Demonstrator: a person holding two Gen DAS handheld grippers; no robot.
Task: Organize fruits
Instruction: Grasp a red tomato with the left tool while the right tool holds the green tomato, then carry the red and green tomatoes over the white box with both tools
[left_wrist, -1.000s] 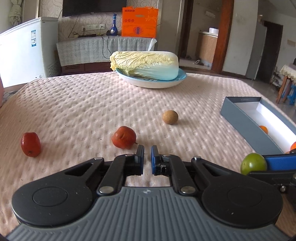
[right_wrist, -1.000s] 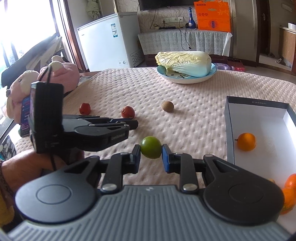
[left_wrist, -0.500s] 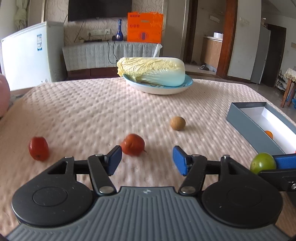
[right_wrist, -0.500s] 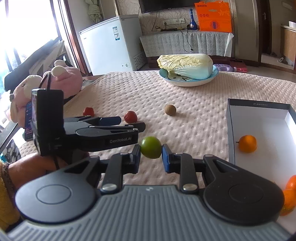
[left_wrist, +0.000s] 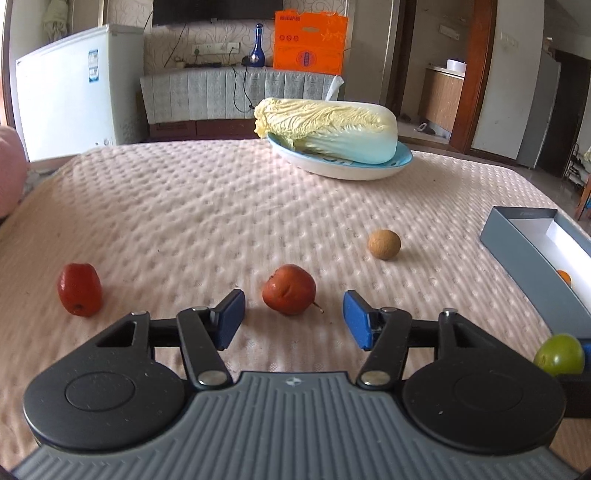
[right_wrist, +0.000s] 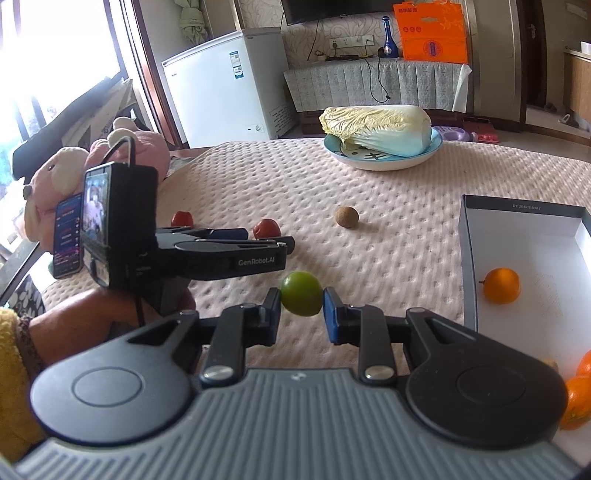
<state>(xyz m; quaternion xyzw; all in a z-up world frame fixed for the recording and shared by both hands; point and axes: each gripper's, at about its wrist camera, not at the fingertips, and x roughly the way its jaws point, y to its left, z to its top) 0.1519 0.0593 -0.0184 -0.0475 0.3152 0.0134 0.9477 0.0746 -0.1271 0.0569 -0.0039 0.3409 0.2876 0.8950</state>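
A red fruit (left_wrist: 289, 289) lies on the pink cloth just beyond my left gripper (left_wrist: 293, 308), in line with the gap between its blue pads. The jaws are closing and neither pad touches the fruit. Another red fruit (left_wrist: 79, 289) lies to the left, and a brown round fruit (left_wrist: 384, 244) farther back on the right. My right gripper (right_wrist: 301, 300) is shut on a green fruit (right_wrist: 301, 291) and holds it above the cloth, left of the grey box (right_wrist: 466, 240). An orange (right_wrist: 501, 285) sits inside the box, with more at its near corner.
A napa cabbage (left_wrist: 332, 127) rests on a blue-rimmed plate (left_wrist: 351, 171) at the back of the table. Pink plush toys (right_wrist: 55, 177) sit off the table's left edge. A person's hand (right_wrist: 92, 325) holds the left gripper.
The left gripper's jaws went from shut to wide apart, and it has come closer to the nearer red fruit. The right gripper stayed put with the green fruit in it.
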